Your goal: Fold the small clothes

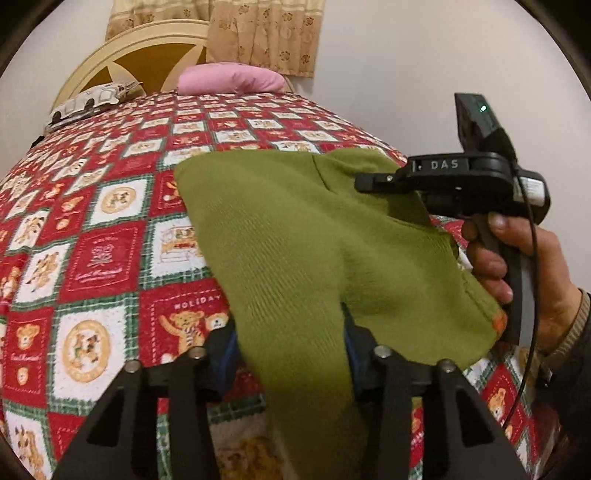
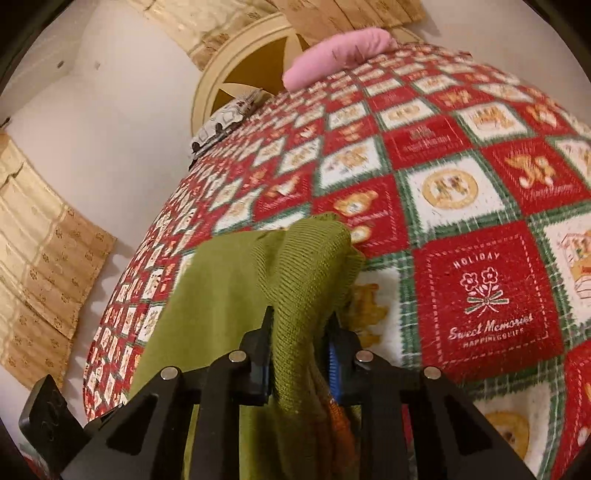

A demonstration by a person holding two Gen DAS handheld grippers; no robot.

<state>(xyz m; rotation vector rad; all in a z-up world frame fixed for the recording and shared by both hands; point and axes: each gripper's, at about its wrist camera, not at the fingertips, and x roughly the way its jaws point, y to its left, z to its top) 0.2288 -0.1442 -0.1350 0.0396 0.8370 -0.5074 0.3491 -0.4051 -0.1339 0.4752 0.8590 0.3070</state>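
Hanging between both sets of jaws, the green knit garment is lifted partly off the bed, with its far portion draped down onto the patchwork blanket ahead of the jaws. Left gripper: jaws closed on a fold of the green fabric; cloth fills the gap between the blue pads and runs on below the jaws toward the camera. Right gripper: jaws clamped on a bunched, ribbed edge of the same garment; the fabric humps up just ahead of the fingertips and a strip hangs down between the jaws, with an orange patch visible low in the gap beside the right-side blue pad. In the left wrist view the right gripper appears from the side, to the right of the left jaws and above the garment, its handle held in the person's right hand; the fingertips lie against the green cloth, though the grip itself is hidden from this angle. An orange spot shows at the garment's hem near that hand. Beyond the jaws, at the far end of the bed, a pink pillow and a patterned white pillow lie against a cream headboard, with beige curtains on the wall behind.
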